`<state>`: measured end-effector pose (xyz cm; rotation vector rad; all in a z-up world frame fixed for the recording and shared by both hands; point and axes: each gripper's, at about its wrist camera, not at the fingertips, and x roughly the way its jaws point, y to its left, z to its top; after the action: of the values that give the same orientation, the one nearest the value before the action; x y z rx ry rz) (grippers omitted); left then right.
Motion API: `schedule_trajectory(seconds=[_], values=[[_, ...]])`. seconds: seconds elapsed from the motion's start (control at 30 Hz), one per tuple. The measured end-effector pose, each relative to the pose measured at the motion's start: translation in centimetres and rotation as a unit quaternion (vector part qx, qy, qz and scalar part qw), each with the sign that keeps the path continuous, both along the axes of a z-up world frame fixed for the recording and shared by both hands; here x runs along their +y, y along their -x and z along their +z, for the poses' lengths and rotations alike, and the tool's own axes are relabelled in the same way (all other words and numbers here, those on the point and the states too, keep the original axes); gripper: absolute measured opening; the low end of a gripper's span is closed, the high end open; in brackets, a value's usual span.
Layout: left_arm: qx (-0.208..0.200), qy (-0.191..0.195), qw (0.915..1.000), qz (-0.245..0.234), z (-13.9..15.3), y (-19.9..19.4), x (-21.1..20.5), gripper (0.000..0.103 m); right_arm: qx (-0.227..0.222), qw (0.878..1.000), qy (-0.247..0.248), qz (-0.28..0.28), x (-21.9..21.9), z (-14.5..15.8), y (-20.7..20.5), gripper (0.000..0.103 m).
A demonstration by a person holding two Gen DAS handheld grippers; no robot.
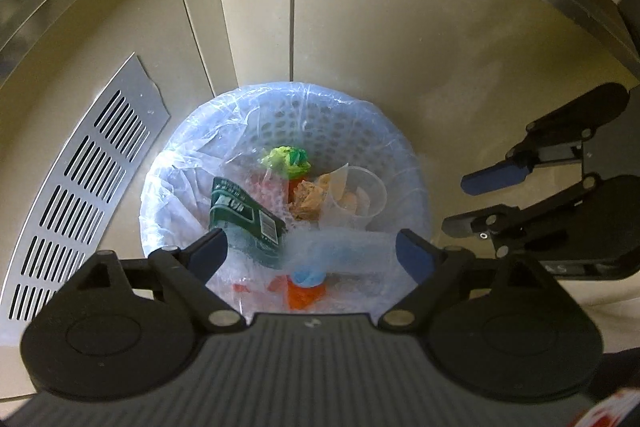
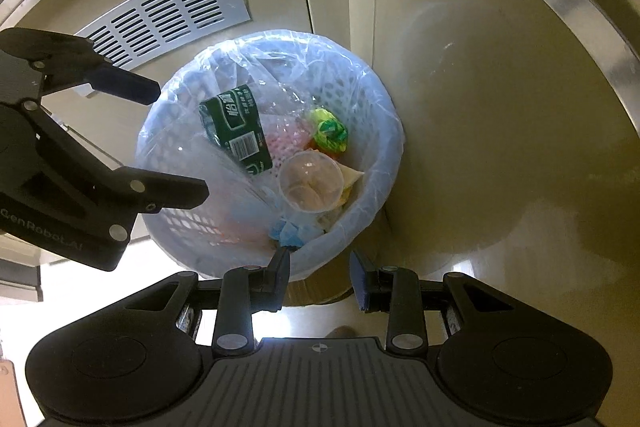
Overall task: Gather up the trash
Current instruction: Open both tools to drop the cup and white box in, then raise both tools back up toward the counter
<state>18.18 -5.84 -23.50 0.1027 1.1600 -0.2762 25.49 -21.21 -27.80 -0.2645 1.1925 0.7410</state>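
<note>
Both grippers over bin (image 2: 384,131) | left (image 1: 312,251) jaws wide, empty | right (image 2: 320,275) jaws narrower, empty

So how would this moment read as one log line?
left gripper: open, empty | right gripper: open, empty | bin: lined, holds trash

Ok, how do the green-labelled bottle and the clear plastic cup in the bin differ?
The green-labelled bottle is crushed and lies slanted; the clear plastic cup keeps its round shape, mouth up. The bottle wears a dark printed label; the cup is plain. Both sit inside the lined bin.
</note>
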Motion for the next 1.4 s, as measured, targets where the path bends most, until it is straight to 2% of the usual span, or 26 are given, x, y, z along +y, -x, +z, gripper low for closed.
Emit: schedule_trajectory(seconds=[0.47,0.63,0.8,1.1,1.17,1.23,1.4], values=[[-0.004,0.003,0.9994,0.034,1.6,2.1,0.9,0.090,-0.010,1.000,-0.011,0.010,0.8,1.3,0.7,0.034],[-0.023,0.004,0.9985,0.050,3.6,3.3,1.1,0.090,-0.027,0.999,-0.018,0.018,1.3,3.0,1.4,0.034],[-0.066,0.001,0.9950,0.075,7.3,4.9,2.1,0.090,-0.058,0.997,-0.049,0.022,1.6,6.3,2.7,0.034],[-0.165,0.009,0.9768,0.136,15.0,7.5,5.0,0.090,-0.142,0.984,-0.106,0.031,2.2,13.6,5.1,0.035],[-0.184,0.011,0.9715,0.149,16.2,7.9,5.6,0.090,-0.158,0.980,-0.114,0.026,2.2,15.0,5.4,0.041],[-0.201,0.015,0.9654,0.165,17.5,8.3,6.5,0.090,-0.179,0.976,-0.121,0.019,2.1,16.4,5.4,0.057],[-0.231,0.007,0.9533,0.194,19.9,8.3,8.4,0.090,-0.215,0.967,-0.135,-0.008,1.8,19.2,4.3,0.059]])
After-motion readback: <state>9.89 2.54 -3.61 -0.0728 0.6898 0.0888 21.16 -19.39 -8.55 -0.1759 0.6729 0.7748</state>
